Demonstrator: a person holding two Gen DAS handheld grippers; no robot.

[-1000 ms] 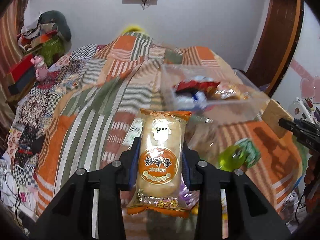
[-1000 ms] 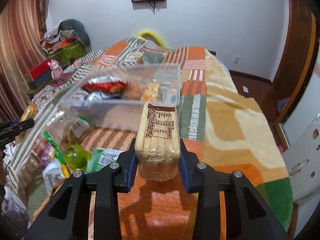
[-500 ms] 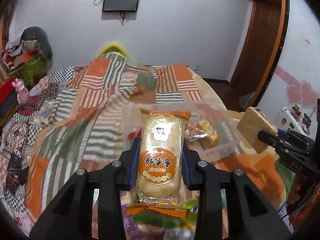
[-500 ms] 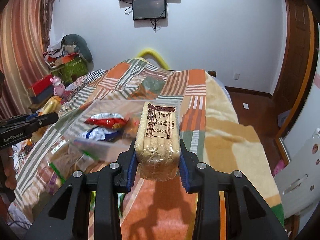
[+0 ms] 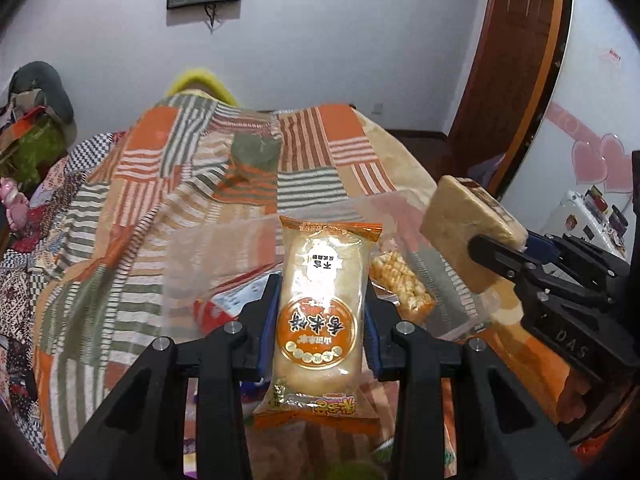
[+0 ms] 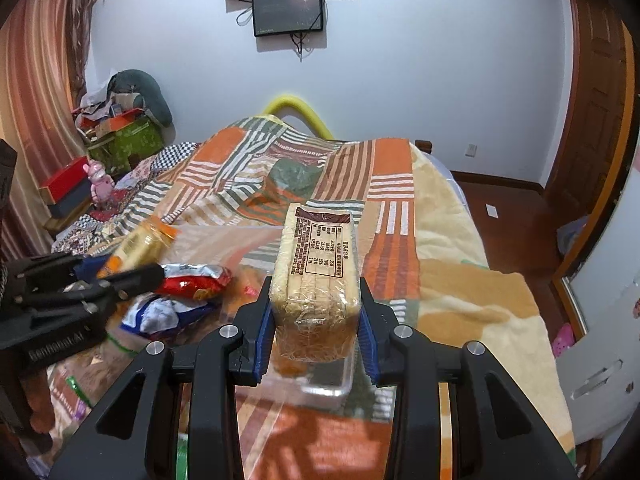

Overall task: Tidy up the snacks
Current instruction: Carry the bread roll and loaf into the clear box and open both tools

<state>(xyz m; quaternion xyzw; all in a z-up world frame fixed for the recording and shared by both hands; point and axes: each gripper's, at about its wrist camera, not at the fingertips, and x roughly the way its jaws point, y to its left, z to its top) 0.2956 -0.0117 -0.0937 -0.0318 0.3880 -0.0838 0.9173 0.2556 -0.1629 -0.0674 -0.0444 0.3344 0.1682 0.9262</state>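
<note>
The clear box (image 6: 328,388) on the bed (image 6: 460,300) is blurred, so its walls are hard to follow. The rice cake pack (image 5: 320,312) hides most of the snacks behind it. The small print on the wafer pack (image 6: 316,276) is too small to read. The left gripper (image 6: 132,276) covers part of the red bag (image 6: 192,286).

Patchwork blanket (image 6: 396,168), wall screen (image 6: 287,12), wooden door (image 5: 516,60)
</note>
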